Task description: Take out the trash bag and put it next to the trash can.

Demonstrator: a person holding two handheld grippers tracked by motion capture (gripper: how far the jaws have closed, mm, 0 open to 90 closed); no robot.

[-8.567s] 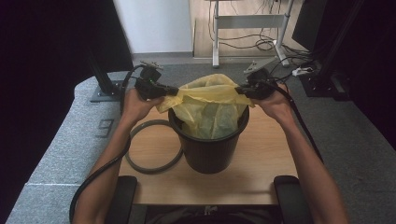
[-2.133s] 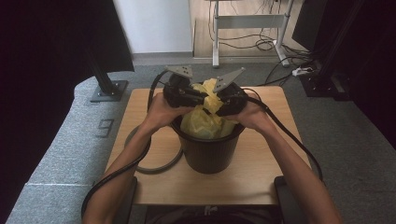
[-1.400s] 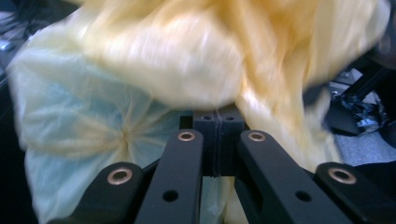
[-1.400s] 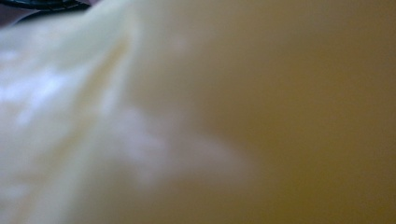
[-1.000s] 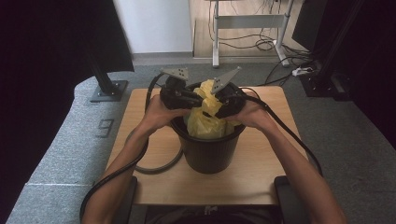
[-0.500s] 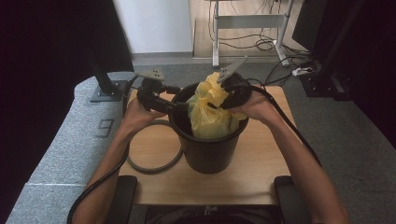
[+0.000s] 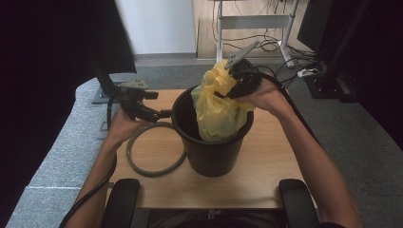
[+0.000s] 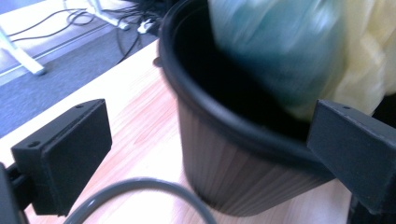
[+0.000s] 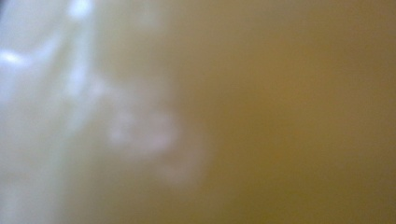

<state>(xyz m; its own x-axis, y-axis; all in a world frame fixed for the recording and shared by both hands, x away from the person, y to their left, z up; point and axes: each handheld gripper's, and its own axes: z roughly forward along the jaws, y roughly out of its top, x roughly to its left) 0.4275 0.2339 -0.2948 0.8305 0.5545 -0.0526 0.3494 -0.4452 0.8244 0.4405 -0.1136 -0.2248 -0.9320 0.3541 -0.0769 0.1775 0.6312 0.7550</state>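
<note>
A black bin [image 7: 211, 142] is shown standing on the wooden bench [image 7: 266, 175], with a yellow bag [image 7: 216, 111] gathered at its top and raised partly out of the bin's mouth. The bag's bunched neck is clamped in the jaws of the right gripper [image 7: 228, 88], held above the bin's far rim (in the right gripper view, blurred yellow film lies close against the lens). The left gripper [image 7: 159, 113] is held just left of the bin, its jaws having just been opening; they are spread wide with nothing pressed between them. A grey ring [image 7: 154, 149] lies flat on the bench, just beside the bin's base.
</note>
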